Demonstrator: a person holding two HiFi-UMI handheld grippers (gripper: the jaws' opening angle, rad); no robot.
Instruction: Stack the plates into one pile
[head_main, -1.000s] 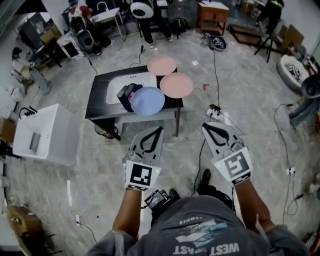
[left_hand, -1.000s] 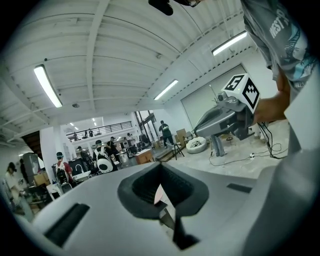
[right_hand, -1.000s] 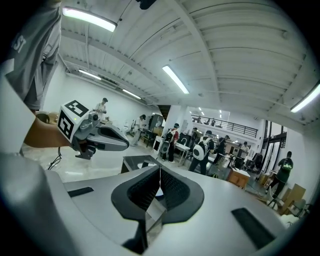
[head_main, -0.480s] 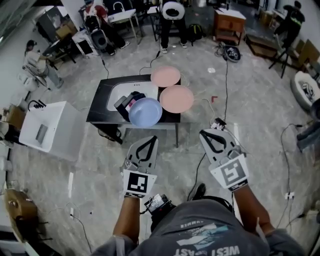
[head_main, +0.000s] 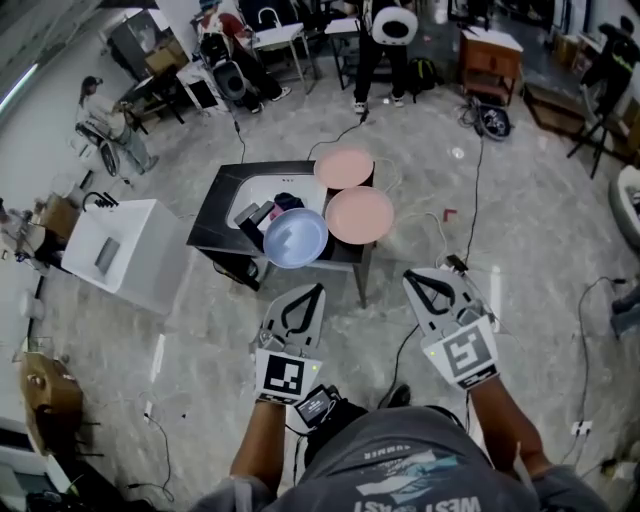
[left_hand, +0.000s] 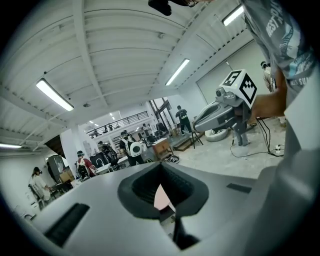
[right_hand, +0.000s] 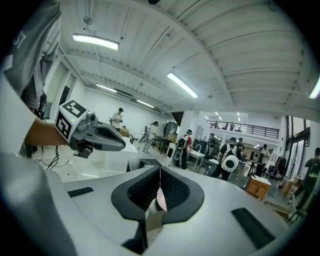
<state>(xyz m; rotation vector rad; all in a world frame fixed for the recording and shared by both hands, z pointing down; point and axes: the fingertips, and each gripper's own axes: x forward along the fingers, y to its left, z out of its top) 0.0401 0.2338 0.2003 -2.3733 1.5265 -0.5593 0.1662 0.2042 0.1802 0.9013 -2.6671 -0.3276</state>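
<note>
Two pink plates (head_main: 344, 168) (head_main: 359, 214) and a blue plate (head_main: 295, 238) lie apart on a small black table (head_main: 214, 228) ahead of me in the head view. My left gripper (head_main: 317, 290) and right gripper (head_main: 411, 279) hover above the floor on the near side of the table, well short of the plates. Both have their jaws together with nothing between them. A sliver of pink plate (left_hand: 161, 196) shows through the left gripper's jaw opening, and another pink sliver (right_hand: 161, 200) through the right one's.
A white tray (head_main: 245, 195) and dark items (head_main: 262, 213) share the table with the plates. A white box (head_main: 125, 255) stands on the floor at left. Cables (head_main: 474, 215) run across the floor at right. People (head_main: 390, 30) and furniture stand beyond the table.
The table and plates have shifted right and down in the head view. Both grippers keep their pose, jaws together.
</note>
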